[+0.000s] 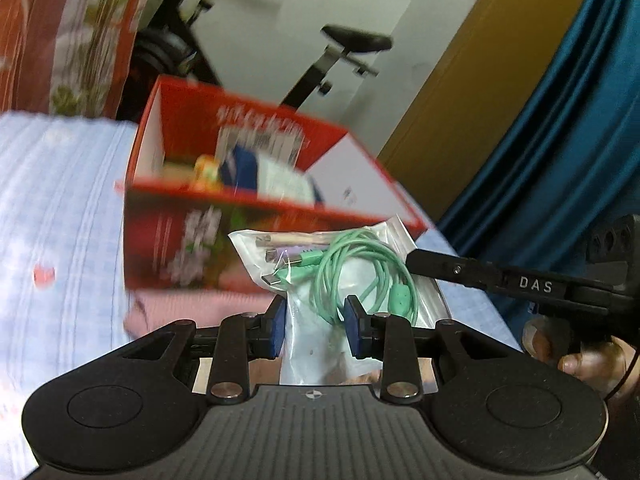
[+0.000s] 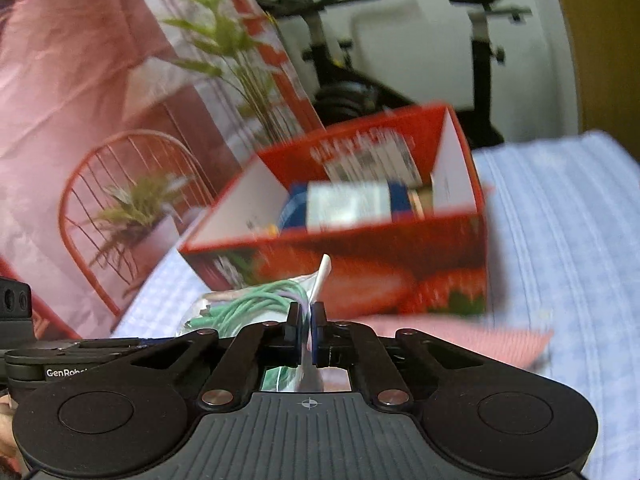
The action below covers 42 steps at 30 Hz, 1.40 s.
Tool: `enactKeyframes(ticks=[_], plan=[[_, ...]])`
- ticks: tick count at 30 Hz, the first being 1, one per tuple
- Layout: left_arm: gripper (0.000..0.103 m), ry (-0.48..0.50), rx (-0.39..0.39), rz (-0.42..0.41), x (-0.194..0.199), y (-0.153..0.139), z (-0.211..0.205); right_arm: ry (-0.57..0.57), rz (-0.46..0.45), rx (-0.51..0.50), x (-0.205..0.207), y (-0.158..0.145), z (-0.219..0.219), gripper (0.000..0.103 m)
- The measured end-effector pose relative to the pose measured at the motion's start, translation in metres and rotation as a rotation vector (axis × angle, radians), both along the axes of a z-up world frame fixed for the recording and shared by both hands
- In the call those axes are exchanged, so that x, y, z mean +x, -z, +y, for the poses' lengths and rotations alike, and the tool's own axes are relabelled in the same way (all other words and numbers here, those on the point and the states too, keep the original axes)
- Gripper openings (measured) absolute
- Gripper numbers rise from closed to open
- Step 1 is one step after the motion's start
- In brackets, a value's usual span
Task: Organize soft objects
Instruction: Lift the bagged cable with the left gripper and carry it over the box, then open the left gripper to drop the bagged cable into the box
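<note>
A clear plastic bag with a coiled green cable (image 1: 340, 268) hangs in the air in front of a red open box (image 1: 256, 168). My left gripper (image 1: 316, 326) is open, its blue pads on either side of the bag's lower part. My right gripper (image 2: 307, 330) is shut on the bag's edge, and the bag with the cable (image 2: 256, 300) spreads to its left. In the left wrist view the right gripper's finger reaches the bag from the right. The red box (image 2: 360, 216) holds a blue and white packet and stands on the bed.
The bed has a light blue checked sheet (image 1: 60, 208). A pink cloth (image 2: 460, 340) lies in front of the box. A red patterned curtain (image 2: 100, 100) hangs at the left. An exercise bike (image 1: 320, 60) stands behind the bed. A teal curtain (image 1: 560, 140) hangs at the right.
</note>
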<state>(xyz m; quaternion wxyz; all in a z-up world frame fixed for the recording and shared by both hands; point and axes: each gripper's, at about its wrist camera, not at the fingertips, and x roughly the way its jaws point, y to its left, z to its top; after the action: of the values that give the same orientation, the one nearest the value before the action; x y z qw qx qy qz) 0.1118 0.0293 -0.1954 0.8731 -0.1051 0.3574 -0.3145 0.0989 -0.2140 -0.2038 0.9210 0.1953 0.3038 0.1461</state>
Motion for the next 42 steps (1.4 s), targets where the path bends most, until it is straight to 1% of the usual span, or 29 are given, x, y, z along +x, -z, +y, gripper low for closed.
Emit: enactKeyframes(ticks=[2,6,9,12,16,20,24,28,29,31,33,35,37,40,42], plan=[[0.032,0.004,-0.001,-0.030,0.007,-0.013,-0.002,-0.002,-0.035,-0.012,0.007,-0.015,-0.002,0.003],[0.032,-0.010,-0.010,-0.058,0.030,-0.030,-0.010,-0.003,-0.093,-0.055,0.028,-0.039,-0.007,0.003],[0.032,-0.019,0.009,-0.081,0.054,-0.038,-0.020,0.005,-0.129,-0.097,0.047,-0.050,-0.009,0.003],[0.032,-0.034,0.032,-0.090,0.075,-0.040,-0.032,0.026,-0.146,-0.116,0.069,-0.051,-0.014,0.003],[0.032,-0.048,0.093,-0.111,0.095,-0.041,-0.045,0.044,-0.148,-0.152,0.101,-0.042,-0.015,0.003],[0.032,-0.049,0.142,-0.092,0.112,-0.030,-0.056,0.067,-0.122,-0.172,0.126,-0.021,-0.019,0.003],[0.032,-0.032,0.186,-0.061,0.122,-0.018,-0.064,0.077,-0.092,-0.195,0.137,0.001,-0.018,0.003],[0.033,-0.010,0.211,-0.030,0.125,-0.009,-0.063,0.078,-0.061,-0.223,0.141,0.017,-0.016,0.004],[0.034,-0.006,0.213,-0.028,0.124,-0.008,-0.062,0.085,-0.059,-0.232,0.141,0.020,-0.016,0.005],[0.042,-0.012,0.226,-0.033,0.123,-0.008,-0.059,0.089,-0.059,-0.243,0.140,0.022,-0.015,0.007],[0.056,-0.028,0.243,-0.046,0.122,-0.010,-0.059,0.099,-0.061,-0.264,0.138,0.022,-0.014,0.014],[0.060,-0.039,0.256,-0.065,0.120,-0.014,-0.057,0.098,-0.072,-0.279,0.134,0.020,-0.013,0.018],[0.061,-0.044,0.270,-0.082,0.114,-0.019,-0.054,0.099,-0.079,-0.287,0.130,0.017,-0.012,0.019],[0.065,-0.055,0.277,-0.095,0.104,-0.027,-0.048,0.103,-0.083,-0.288,0.121,0.011,-0.011,0.020],[0.069,-0.064,0.273,-0.103,0.095,-0.032,-0.043,0.102,-0.088,-0.291,0.113,0.007,-0.009,0.025]])
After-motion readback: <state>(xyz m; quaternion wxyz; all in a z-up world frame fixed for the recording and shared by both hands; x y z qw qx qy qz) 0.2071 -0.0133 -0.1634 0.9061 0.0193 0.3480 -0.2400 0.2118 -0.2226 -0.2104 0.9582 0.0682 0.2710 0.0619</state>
